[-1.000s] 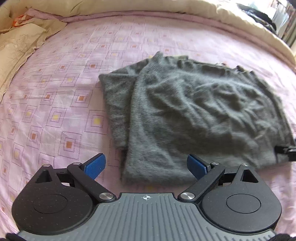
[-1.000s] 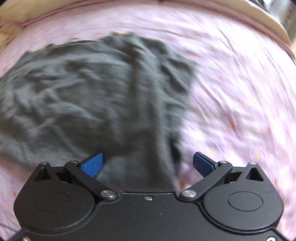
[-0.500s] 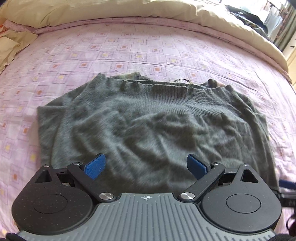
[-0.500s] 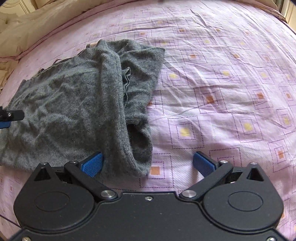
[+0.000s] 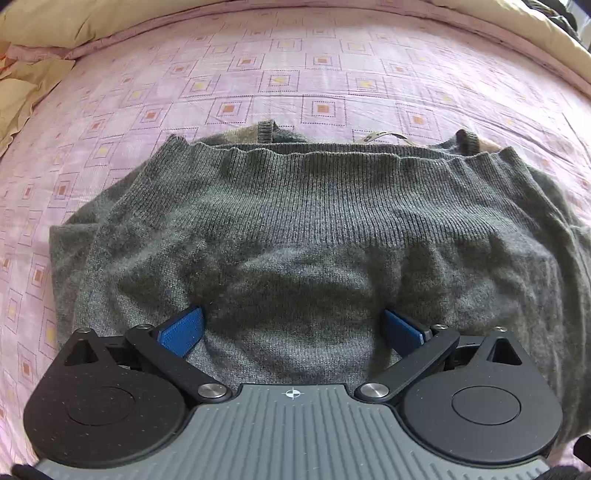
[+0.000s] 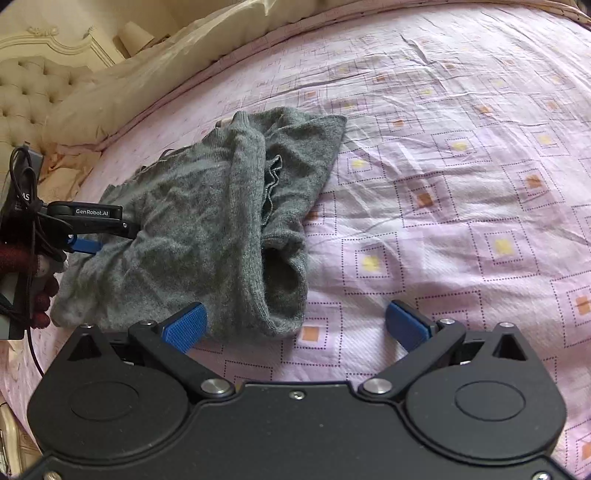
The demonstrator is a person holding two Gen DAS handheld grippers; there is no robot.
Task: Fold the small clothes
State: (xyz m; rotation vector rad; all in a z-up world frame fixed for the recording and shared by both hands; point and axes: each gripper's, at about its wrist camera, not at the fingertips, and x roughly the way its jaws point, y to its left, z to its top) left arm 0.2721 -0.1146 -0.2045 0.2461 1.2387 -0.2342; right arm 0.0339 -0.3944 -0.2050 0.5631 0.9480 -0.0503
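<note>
A grey knitted sweater (image 5: 295,229) lies folded on the bed, its ribbed hem facing away in the left wrist view. My left gripper (image 5: 291,317) points steeply down onto its near part. Its jaws are opening wide, with a hump of cloth between the blue pads and no grip on it. The right wrist view shows the same sweater (image 6: 207,229) bunched, with a rolled sleeve at its right side. My right gripper (image 6: 295,310) stands open over the sheet by the sweater's near right corner, its left pad beside the cloth. The left gripper (image 6: 110,236) shows there at the sweater's left edge.
The pink bedsheet (image 6: 461,206) with square patterns stretches out to the right. A cream duvet (image 5: 147,18) runs along the far edge, and a tufted headboard (image 6: 26,99) stands at the back left. A gloved hand (image 6: 40,295) holds the left gripper.
My left gripper moved from the sweater's left edge over its middle and came down onto the cloth, jaws a little wider. The right gripper backed off to the sweater's right corner.
</note>
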